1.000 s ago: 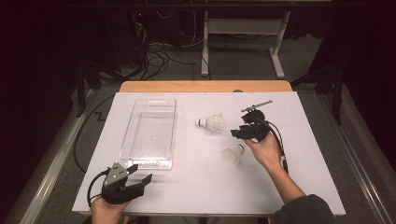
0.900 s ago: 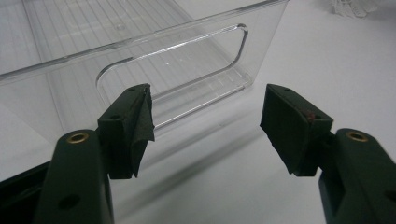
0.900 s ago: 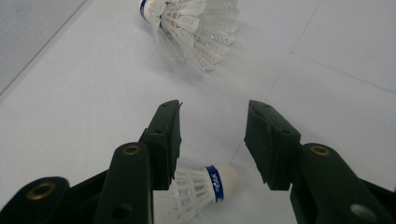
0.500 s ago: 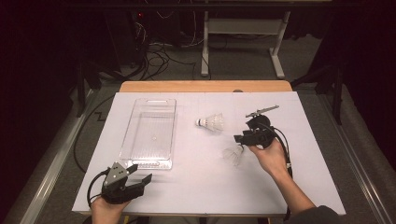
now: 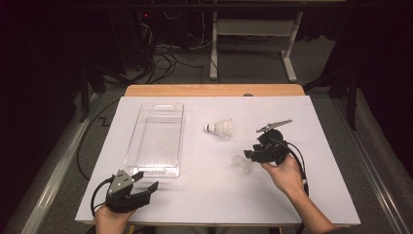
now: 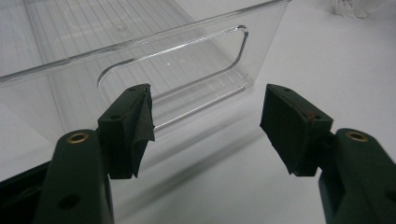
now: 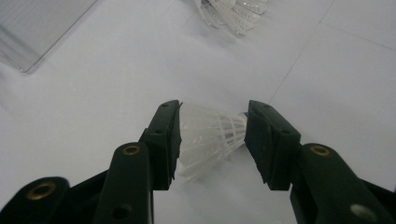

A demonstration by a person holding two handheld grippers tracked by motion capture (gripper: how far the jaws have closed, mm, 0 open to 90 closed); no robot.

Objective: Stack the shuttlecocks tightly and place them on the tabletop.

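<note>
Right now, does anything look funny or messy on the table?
Nothing looks broken or spilled. One shuttlecock lies on its side near the clear tray, and the right gripper is clamped on a second shuttlecock. The left gripper is open.

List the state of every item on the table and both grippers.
Clear bin: upright, empty.
Far shuttlecock: lying on its side, untouched.
Near shuttlecock: clamped between right gripper's fingers.
Right gripper: shut on near shuttlecock.
Left gripper: open, holding nothing, facing the bin.
</note>
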